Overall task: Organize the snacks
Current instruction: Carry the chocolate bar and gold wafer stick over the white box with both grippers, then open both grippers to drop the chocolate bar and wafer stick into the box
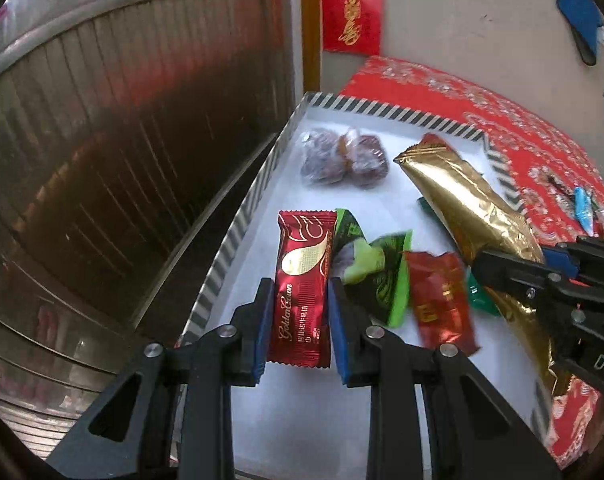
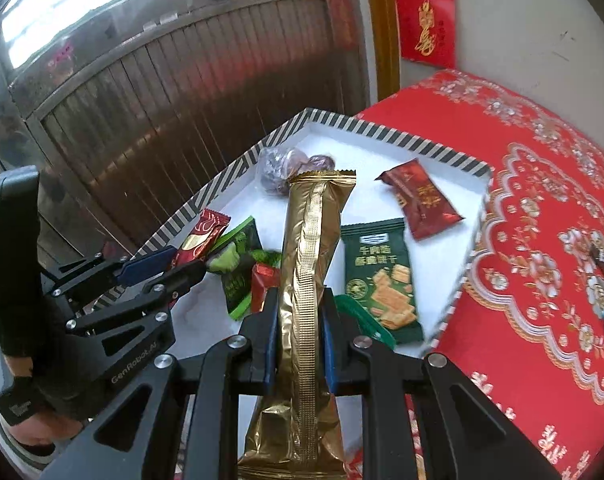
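The left gripper (image 1: 298,312) is closed on the red snack bar (image 1: 303,288), which sits between its blue pads (image 1: 262,320) inside the striped tray (image 1: 238,236). The right gripper (image 2: 300,336) clamps the long gold packet (image 2: 309,264) at its middle, above the tray (image 2: 401,140). A green biscuit pack (image 2: 381,276) lies just beside the gold packet.

A dark wooden slatted door (image 2: 190,100) fills the left, daylight glaring through a window (image 2: 82,4) above it. A pale plaster wall (image 1: 481,20) carries red paper hangings (image 1: 351,14). A red floral cloth (image 2: 541,220) covers the tabletop.
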`<act>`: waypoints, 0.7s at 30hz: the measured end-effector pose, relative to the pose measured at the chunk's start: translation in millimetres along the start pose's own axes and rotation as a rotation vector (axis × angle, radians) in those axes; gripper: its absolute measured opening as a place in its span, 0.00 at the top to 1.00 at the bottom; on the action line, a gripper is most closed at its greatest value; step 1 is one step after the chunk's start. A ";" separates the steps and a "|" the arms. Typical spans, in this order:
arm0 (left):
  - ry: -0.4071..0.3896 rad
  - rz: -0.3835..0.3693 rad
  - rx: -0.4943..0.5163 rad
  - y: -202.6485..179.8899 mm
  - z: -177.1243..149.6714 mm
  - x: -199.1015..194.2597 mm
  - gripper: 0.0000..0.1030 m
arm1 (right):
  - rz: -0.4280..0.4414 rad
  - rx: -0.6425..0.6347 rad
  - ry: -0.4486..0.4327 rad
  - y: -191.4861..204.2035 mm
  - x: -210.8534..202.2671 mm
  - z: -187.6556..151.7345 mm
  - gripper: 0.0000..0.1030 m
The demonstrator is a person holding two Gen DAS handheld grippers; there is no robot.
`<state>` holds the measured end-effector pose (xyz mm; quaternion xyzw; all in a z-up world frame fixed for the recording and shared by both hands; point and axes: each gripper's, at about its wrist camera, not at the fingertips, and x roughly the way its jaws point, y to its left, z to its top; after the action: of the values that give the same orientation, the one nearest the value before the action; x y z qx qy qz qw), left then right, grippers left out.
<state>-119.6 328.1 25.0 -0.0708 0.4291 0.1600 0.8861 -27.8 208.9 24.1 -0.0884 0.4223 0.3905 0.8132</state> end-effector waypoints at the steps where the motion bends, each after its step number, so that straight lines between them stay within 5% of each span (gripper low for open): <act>1: -0.001 0.012 -0.003 1.7 -0.8 1.7 0.72 | -0.004 -0.002 0.005 0.2 3.3 0.2 0.83; 9: -0.020 0.068 0.030 -5.8 -3.3 4.6 0.72 | 0.008 0.020 0.003 -2.2 6.0 -2.3 0.79; 14: -0.022 0.092 0.045 -9.8 -4.7 5.7 0.70 | 0.021 0.026 -0.035 -1.5 -8.7 -4.9 0.59; 21: -0.004 0.086 0.040 -11.3 -7.7 6.5 0.66 | 0.017 0.023 -0.040 -2.2 -16.9 -7.7 0.59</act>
<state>-117.7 316.9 15.0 -0.0344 0.4333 0.1893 0.8805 -36.6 194.2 31.6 -0.0678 0.4112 0.3943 0.8191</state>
